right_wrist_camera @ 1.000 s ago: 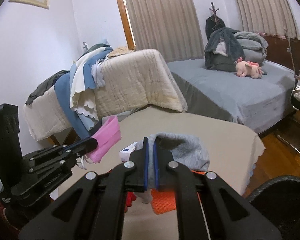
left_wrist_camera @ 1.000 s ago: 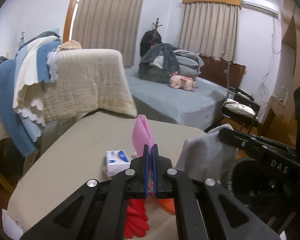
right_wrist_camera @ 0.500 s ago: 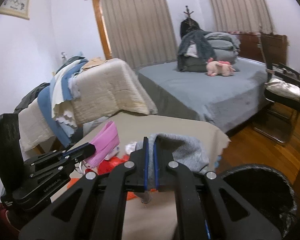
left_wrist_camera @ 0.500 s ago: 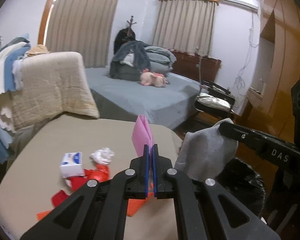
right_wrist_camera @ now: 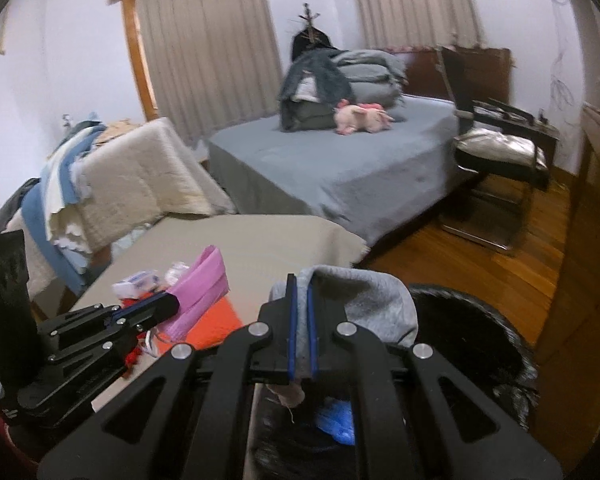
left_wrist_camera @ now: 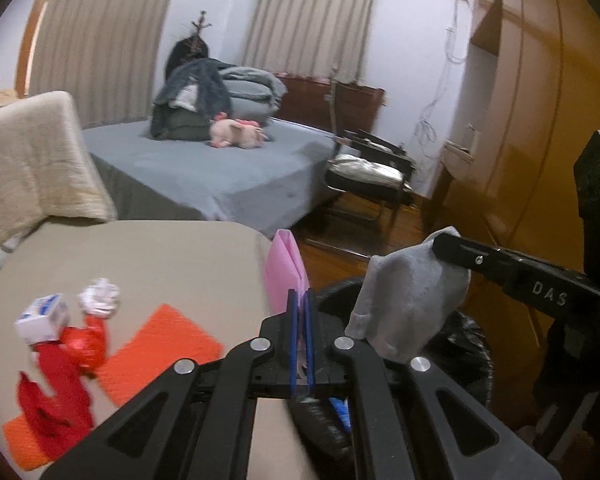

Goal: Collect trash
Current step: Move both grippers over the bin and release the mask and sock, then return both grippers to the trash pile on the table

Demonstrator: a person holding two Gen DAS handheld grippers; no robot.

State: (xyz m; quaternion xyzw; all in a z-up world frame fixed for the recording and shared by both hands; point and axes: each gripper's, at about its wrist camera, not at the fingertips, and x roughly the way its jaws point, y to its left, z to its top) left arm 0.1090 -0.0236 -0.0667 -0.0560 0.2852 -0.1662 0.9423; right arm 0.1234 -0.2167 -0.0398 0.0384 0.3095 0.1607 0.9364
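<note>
Left wrist view: left tongs (left_wrist_camera: pixel 300 312) clamping pink folded paper (left_wrist_camera: pixel 286 276) beside black bin (left_wrist_camera: pixel 466 344); more trash lying on worktop (left_wrist_camera: pixel 172 260).

Right wrist view: right tongs (right_wrist_camera: pixel 302 300) pinching grey sock (right_wrist_camera: pixel 364 304) over bin rim (right_wrist_camera: pixel 496 332). Risk: releasing early, items landing on floor.

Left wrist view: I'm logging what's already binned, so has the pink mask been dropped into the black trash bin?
No: the pink mask is clamped upright in the left hand-held gripper, above the black trash bin.

Most of the bin (right_wrist_camera: pixel 480 320) is hidden at five o'clock by the right gripper (right_wrist_camera: pixel 302 308) and sock (right_wrist_camera: pixel 364 304).
</note>
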